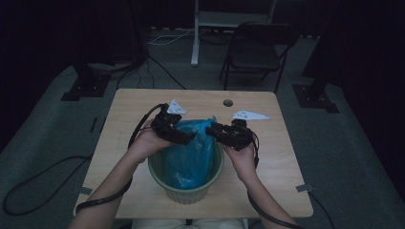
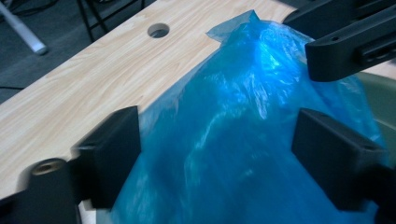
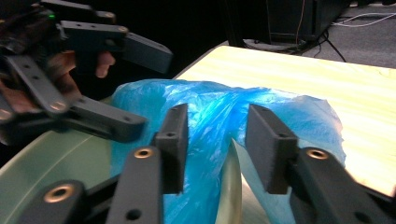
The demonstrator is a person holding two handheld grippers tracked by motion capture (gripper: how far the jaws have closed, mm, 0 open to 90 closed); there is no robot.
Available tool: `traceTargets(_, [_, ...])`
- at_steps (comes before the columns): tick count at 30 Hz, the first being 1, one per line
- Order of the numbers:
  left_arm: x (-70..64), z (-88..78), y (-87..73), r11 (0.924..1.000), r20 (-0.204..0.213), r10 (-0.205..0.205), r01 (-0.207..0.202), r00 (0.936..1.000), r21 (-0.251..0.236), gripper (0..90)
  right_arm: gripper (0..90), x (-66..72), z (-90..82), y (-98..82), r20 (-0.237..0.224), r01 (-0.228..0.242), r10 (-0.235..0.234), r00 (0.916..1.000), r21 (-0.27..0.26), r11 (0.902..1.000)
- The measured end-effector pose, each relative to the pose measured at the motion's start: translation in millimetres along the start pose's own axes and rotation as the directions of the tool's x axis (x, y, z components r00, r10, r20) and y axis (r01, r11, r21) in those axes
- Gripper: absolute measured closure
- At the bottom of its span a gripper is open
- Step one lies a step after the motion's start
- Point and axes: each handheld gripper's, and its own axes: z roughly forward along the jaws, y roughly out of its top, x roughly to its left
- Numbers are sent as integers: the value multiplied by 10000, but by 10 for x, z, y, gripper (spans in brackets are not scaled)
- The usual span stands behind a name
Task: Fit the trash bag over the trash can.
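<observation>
The right gripper point(image 3: 217, 144) stands partly open, its 2 black pads set on either side of a raised fold of the blue plastic bag point(image 3: 219, 116). A gap shows between each pad and the film, so the fold lies between the jaws without being pinched. In the high view this gripper point(image 1: 215, 128) reaches in from the right over the far rim of the green bin point(image 1: 188, 193), held in the person's right hand point(image 1: 242, 160).

The left gripper point(image 2: 217, 140) is open wide, with the bag point(image 2: 233, 140) bulging up between its 2 pads; the left pad sits just beside the film and the right pad is at its edge, and whether either presses on it cannot be told. In the high view the left gripper point(image 1: 187, 137) comes in from the left, held in the left hand point(image 1: 145, 143), and its tips lie over the bag's top.

The bag point(image 1: 191, 152) sits inside the bin as a liner, crumpled and gathered toward the middle, with a peak rising above the rim at the far side between the 2 grippers. The bin stands on the near half of the wooden table point(image 1: 129, 109), just in front of the person. A round hole point(image 1: 228, 102) lies in the tabletop near its far edge. Beyond the table stands a dark folding chair point(image 1: 255, 50) on the grey floor.
</observation>
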Motion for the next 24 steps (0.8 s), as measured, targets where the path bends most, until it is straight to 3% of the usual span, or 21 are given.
traceTargets(2, [4, 20, 14, 10000, 10, 9, -9, 10000, 56, 358, 696, 7, 14, 4, 80, 96, -96, 9999, 40, 9999])
traceTargets(3, [6, 42, 30, 9997, -46, 229, -229, 9997, 63, 443, 710, 10, 23, 4, 100, 146, -147, 9998, 91, 9999])
traceTargets(5, [8, 63, 47, 9997, 45, 232, -232, 9997, 103, 510, 744, 13, 38, 5, 104, 185, -187, 9998, 166, 9997])
traceTargets(8, [-11, 76, 62, 9992, -288, 408, -409, 9988, -12, 646, 807, 11, 58, 6, 92, 184, -185, 9998, 188, 9997])
traceTargets(9, [1, 61, 66, 9994, -170, 313, -315, 9994, -118, 727, 838, 10, 63, 8, 88, 196, -198, 9998, 183, 9996])
traceTargets(12, [16, -8, 60, 9985, 37, 255, -252, 9997, -493, 854, 899, 8, 57, 16, 38, 238, -239, 9997, 162, 9996])
traceTargets(14, [21, -74, 42, 9969, 40, 237, -234, 9997, -748, 899, 900, 7, 32, 19, -7, 269, -269, 9996, 114, 9996])
traceTargets(18, [42, -234, -37, 9924, 165, 92, -71, 9998, -1226, 900, 900, -10, -70, 11, -114, 248, -249, 9996, -70, 9997])
traceTargets(19, [43, -274, -62, 9909, 426, 42, 16, 9991, -1349, 900, 900, -19, -104, 5, -240, 223, -226, 9995, -139, 9997])
traceTargets(24, [-41, -450, -178, 9866, 588, 312, -213, 9978, -1618, 900, 900, -3, -257, -35, -556, 158, -177, 9983, -348, 9993])
